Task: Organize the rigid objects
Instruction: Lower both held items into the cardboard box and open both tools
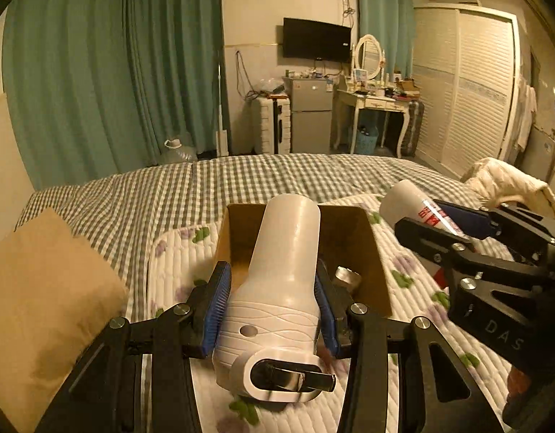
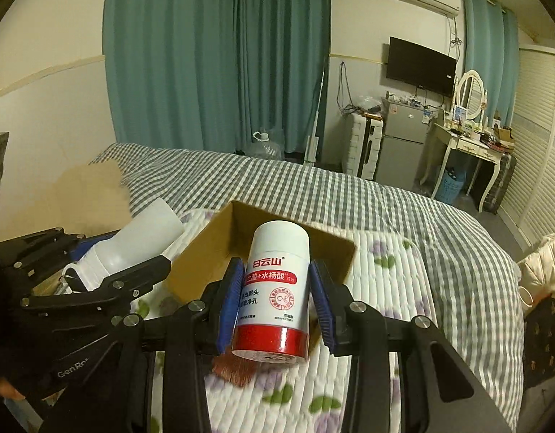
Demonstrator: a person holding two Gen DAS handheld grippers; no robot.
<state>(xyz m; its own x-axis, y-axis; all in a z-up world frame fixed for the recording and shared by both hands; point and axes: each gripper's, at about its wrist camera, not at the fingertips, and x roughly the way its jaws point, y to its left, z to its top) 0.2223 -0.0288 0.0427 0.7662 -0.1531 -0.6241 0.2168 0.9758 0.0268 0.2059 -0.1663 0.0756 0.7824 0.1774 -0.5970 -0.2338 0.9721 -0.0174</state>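
Note:
My left gripper (image 1: pixel 272 281) is shut on a white thermos flask (image 1: pixel 284 270) with a metal latch lid, held just in front of an open cardboard box (image 1: pixel 364 238) on the quilt. My right gripper (image 2: pixel 277 288) is shut on a white jar (image 2: pixel 275 281) with a red base and red Chinese label, held at the box's (image 2: pixel 212 245) near edge. Each gripper shows in the other view: the right one (image 1: pixel 447 223) with the jar (image 1: pixel 411 202), the left one (image 2: pixel 133 249) with the flask (image 2: pixel 133 238). A metal object (image 1: pixel 346 278) lies inside the box.
The box sits on a white floral quilt (image 2: pixel 378 281) over a checked bedspread (image 1: pixel 169 187). A tan pillow (image 1: pixel 42 288) lies at the left and a white jacket (image 1: pixel 508 180) at the right. Beyond the bed stand a fridge (image 1: pixel 311 115), dressing table (image 1: pixel 378 104) and wardrobe (image 1: pixel 465 83).

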